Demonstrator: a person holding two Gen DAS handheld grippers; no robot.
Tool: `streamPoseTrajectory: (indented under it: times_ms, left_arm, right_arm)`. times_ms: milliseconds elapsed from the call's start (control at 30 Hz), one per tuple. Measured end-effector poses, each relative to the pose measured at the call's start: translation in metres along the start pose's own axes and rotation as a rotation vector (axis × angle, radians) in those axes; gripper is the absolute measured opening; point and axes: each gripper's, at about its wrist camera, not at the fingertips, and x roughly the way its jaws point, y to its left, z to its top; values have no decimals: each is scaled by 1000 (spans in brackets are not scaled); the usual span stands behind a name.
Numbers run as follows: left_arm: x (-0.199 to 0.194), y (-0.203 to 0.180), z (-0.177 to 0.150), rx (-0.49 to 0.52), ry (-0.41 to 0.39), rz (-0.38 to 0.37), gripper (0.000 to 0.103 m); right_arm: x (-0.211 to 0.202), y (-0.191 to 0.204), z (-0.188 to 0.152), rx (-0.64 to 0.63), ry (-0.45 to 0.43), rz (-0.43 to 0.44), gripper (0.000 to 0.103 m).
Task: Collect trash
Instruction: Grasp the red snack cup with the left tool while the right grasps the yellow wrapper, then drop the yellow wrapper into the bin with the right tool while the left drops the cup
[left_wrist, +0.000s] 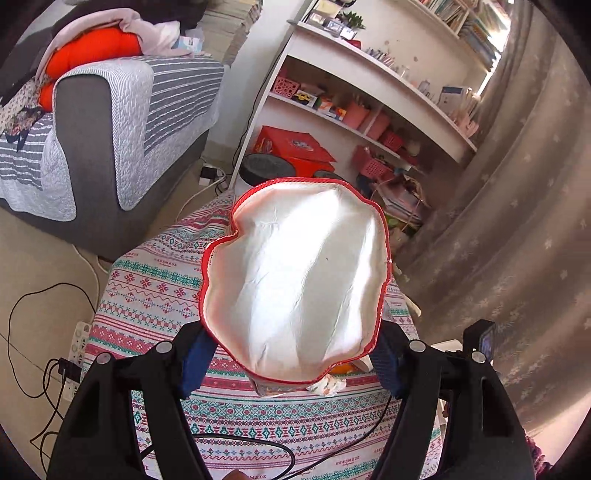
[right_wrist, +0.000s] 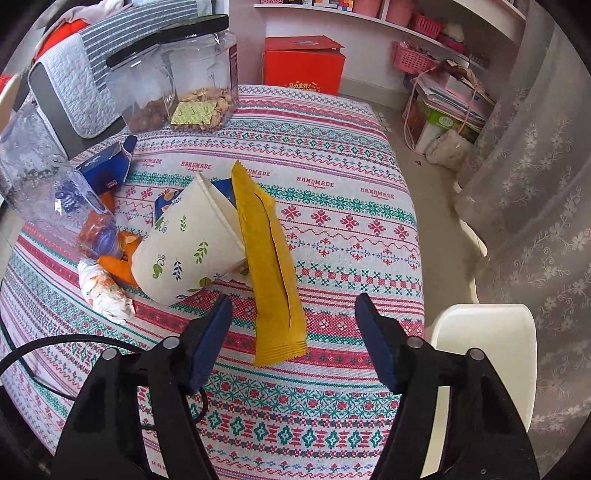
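Observation:
My left gripper (left_wrist: 293, 358) is shut on a red-rimmed bag with a shiny white lining (left_wrist: 295, 273), one blue pad on each side of its open mouth, held above the patterned tablecloth (left_wrist: 159, 288). In the right wrist view a yellow sachet wrapper (right_wrist: 269, 258) lies on the cloth, leaning on a tipped paper cup with a leaf print (right_wrist: 184, 243). My right gripper (right_wrist: 295, 332) is open, its pads either side of the wrapper's near end without touching it. A crumpled tissue (right_wrist: 105, 293), orange peel (right_wrist: 118, 267) and a squashed plastic bottle (right_wrist: 44, 173) lie to the left.
A blue carton (right_wrist: 107, 166) and clear snack jars (right_wrist: 199, 74) stand at the table's far left. A black cable (right_wrist: 55, 345) crosses the near cloth. A white chair (right_wrist: 487, 354) is at the right edge, a sofa (left_wrist: 110, 122), shelves (left_wrist: 369, 96) and a red box (right_wrist: 303, 62) beyond.

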Motion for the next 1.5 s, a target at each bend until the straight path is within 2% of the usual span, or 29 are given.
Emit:
streamPoseTrajectory:
  times_ms: [33, 67, 133, 200, 367, 700, 933, 1100, 1367, 1500]
  left_arm:
    - [0, -3, -1, 11, 0, 0, 70]
    - [0, -5, -1, 22, -1, 0, 70]
    - [-1, -8, -3, 36, 2, -4, 70]
    - [0, -9, -6, 51, 5, 0, 70]
    - [2, -13, -8, 64, 3, -1, 70]
    - [-1, -20, -8, 75, -27, -2, 70]
    - [-4, -32, -9, 102, -48, -16, 70]
    - [-12, -48, -11, 137, -74, -36, 70]
    - [-8, -85, -24, 167, -60, -83, 70]
    - [0, -116, -35, 189, -35, -123, 70]
  right_arm:
    - [4, 1, 1, 5, 11, 1, 48]
    - [7, 1, 2, 12, 20, 8, 42]
    - [12, 2, 3, 18, 40, 9, 13]
    - [12, 2, 3, 29, 41, 10, 6]
    - [1, -3, 5, 73, 9, 47, 5]
    - [-39, -16, 14, 128, -112, 27, 4]
    - [-76, -38, 12, 199, -213, -39, 5]
    - [-106, -58, -2, 274, -267, -112, 5]
    - [-142, -96, -47, 447, -266, -221, 5]
    - [-142, -116, -68, 508, -210, -278, 5]
